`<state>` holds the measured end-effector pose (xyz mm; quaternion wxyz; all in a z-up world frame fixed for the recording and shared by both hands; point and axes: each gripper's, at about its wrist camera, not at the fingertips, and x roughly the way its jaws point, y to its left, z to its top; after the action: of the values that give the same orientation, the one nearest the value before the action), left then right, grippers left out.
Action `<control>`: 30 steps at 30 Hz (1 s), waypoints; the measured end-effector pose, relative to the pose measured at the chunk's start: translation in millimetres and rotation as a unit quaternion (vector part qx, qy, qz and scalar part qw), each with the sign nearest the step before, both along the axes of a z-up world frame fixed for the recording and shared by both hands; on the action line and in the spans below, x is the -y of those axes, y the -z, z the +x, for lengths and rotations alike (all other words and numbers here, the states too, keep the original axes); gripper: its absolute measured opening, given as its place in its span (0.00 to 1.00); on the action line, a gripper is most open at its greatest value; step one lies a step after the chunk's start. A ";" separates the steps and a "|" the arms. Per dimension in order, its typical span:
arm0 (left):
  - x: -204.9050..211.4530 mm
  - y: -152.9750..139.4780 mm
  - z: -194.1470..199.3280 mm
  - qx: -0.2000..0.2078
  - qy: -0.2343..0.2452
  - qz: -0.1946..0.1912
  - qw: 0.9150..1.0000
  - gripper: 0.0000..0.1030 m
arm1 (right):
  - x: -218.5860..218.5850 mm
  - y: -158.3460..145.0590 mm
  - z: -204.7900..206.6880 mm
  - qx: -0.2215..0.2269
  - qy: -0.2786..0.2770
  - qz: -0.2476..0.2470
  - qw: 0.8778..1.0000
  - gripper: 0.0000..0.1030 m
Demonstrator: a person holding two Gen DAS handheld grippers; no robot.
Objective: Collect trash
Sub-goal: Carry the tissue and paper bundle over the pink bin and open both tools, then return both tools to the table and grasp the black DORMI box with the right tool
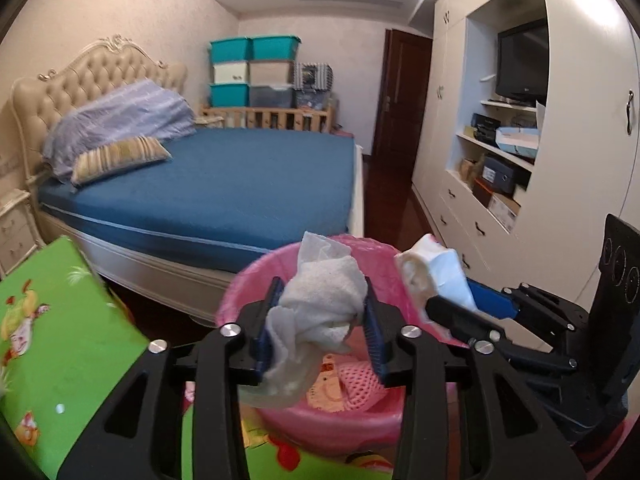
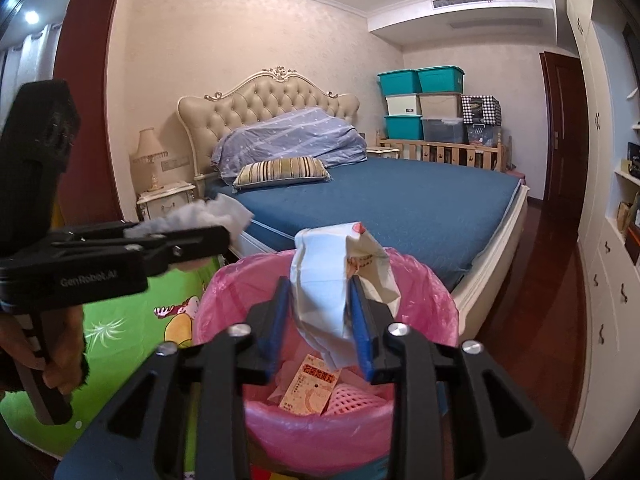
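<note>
A pink bin lined with a pink bag stands on the floor just below both grippers. My left gripper is shut on a crumpled white tissue and holds it over the bin's opening; it also shows in the right wrist view. My right gripper is shut on a crumpled white paper wrapper over the bin; the wrapper also shows in the left wrist view. Inside the bin lie a printed orange packet and pink foam netting.
A green cartoon play mat stands beside the bin on the left. A bed with a blue sheet is behind the bin. A white wardrobe with shelves and drawers lines the right side over a dark wood floor.
</note>
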<state>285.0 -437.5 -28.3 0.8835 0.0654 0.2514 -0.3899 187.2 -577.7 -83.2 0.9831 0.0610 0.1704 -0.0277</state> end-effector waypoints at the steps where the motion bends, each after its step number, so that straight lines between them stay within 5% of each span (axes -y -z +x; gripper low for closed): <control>1: 2.2 1.5 2.3 0.007 -0.009 0.008 1.000 0.53 | 3.4 1.5 -0.9 0.004 0.006 0.005 1.000 0.65; 3: -1.9 1.1 3.1 0.020 -0.020 0.008 1.000 0.74 | 11.0 2.3 -7.7 0.007 0.011 0.015 1.000 0.65; 6: -20.3 -0.3 0.0 0.035 -0.047 0.005 0.998 0.88 | 14.5 2.6 -21.1 0.011 0.024 0.012 1.000 0.65; 15: -119.4 5.4 -30.1 0.035 -0.120 0.012 0.992 0.91 | -17.4 -2.1 -56.4 0.010 0.026 0.019 0.999 0.81; 21: -196.3 6.9 -51.8 0.012 -0.155 0.002 0.988 0.92 | -77.1 -5.8 -50.5 -0.003 -0.024 0.026 0.999 0.85; 30: -285.4 11.8 -90.9 0.050 -0.232 0.060 0.969 0.92 | -188.5 -1.3 -14.3 -0.045 -0.111 0.035 0.992 0.85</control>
<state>194.1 -152.1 -40.1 0.9557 0.0774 0.2386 -0.1543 172.9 -389.2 -81.9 0.9688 0.0748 0.2206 0.0850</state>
